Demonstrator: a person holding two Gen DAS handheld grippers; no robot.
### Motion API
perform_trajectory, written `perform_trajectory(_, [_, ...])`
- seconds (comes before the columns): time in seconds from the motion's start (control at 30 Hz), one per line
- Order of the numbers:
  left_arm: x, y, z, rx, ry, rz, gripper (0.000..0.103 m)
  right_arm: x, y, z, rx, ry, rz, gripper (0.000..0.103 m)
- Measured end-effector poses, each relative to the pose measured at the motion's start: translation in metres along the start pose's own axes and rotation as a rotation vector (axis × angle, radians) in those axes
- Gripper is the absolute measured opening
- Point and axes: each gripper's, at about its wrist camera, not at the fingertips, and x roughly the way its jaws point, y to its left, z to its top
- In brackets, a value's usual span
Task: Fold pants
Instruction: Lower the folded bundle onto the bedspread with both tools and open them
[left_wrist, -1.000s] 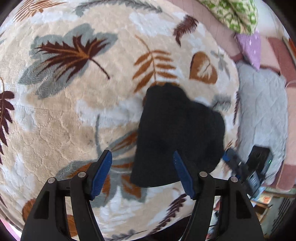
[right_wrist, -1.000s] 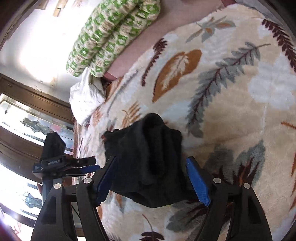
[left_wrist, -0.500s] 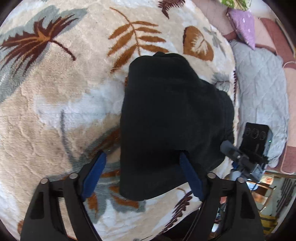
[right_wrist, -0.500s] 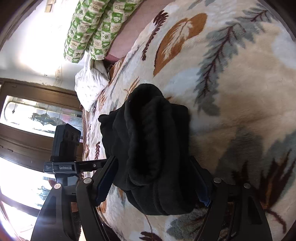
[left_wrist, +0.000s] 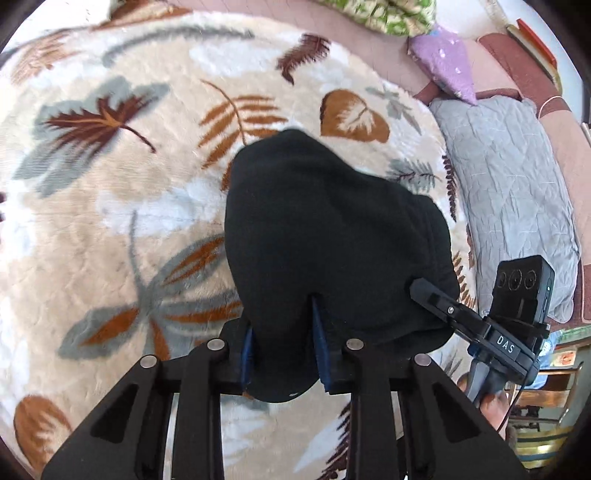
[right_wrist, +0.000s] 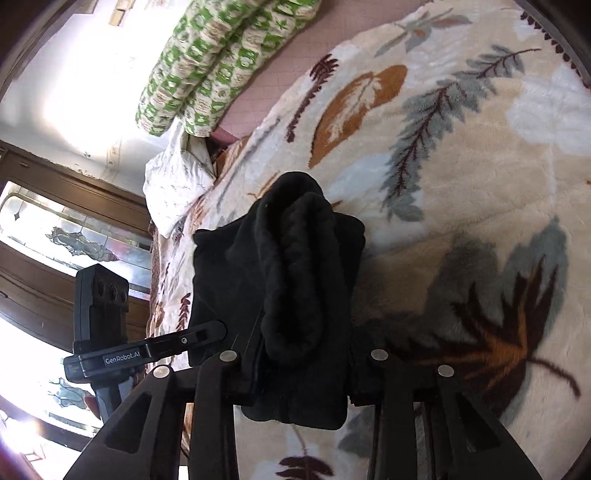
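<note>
The black pants are a thick folded bundle on the leaf-patterned blanket. My left gripper is shut on the bundle's near edge, its blue pads pressed into the cloth. My right gripper is shut on the other side of the pants, its pads hidden by cloth. Each gripper shows in the other's view: the right one at the bundle's right side, the left one at its left side. The stacked layers show as rolls in the right wrist view.
A green patterned quilt lies rolled at the back of the bed. A grey quilted pad and a purple pillow lie to the right. A white pillow sits by the wooden window frame.
Both grippers moved in onto the folded pants and closed on opposite edges. One second ago both were open with the bundle lying between the fingers.
</note>
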Motion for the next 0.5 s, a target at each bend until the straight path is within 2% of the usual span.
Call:
perform_trajectory(0.27, [-0.046,0.024,-0.018,-0.004,-0.082,0.067,0.025,-0.006,0.049,-0.025,-0.047,-0.016,0.011,0.032])
perform_trajectory(0.5, [-0.086,0.081,-0.025,-0.078,-0.138,0.114,0.025,0.034,0.106,-0.042,-0.094,0.025,0.045,0.032])
